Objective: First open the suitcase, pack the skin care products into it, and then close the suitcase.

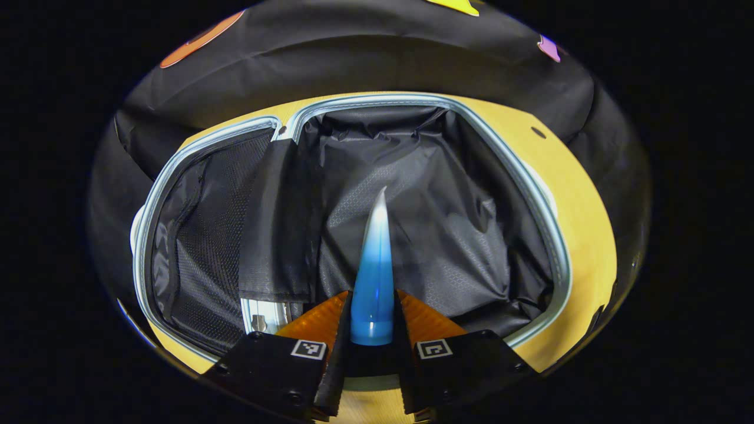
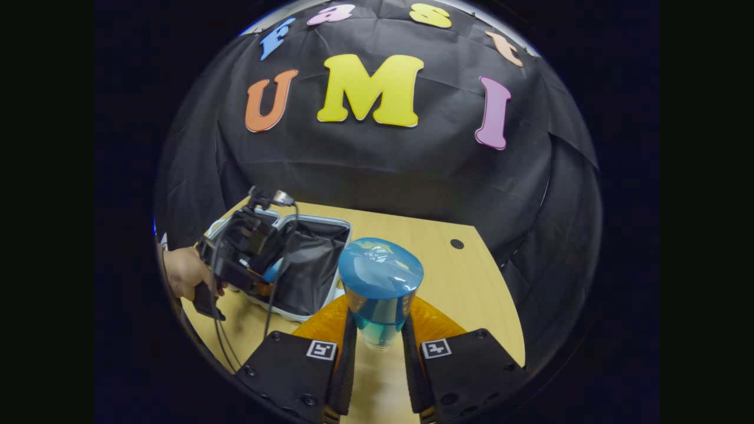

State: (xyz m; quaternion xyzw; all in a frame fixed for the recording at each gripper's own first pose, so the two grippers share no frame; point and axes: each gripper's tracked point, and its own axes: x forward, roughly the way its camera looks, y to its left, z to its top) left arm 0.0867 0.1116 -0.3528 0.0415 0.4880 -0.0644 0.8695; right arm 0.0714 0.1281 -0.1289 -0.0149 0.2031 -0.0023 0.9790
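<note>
Blue tube [image 1: 374,277] points lengthwise from clamped jaws over the open suitcase [image 1: 548,235].

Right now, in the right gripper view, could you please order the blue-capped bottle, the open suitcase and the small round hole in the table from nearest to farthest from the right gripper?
1. Blue-capped bottle: between the right gripper fingers.
2. Open suitcase: ahead, to the left.
3. Round hole: farther back on the table, to the right.

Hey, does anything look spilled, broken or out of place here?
Nothing stands out. The suitcase lies open on the table, lining rumpled but intact. The left hand-held gripper holds a blue tube over it; the right hand-held gripper holds a blue-capped bottle. No spills.
</note>
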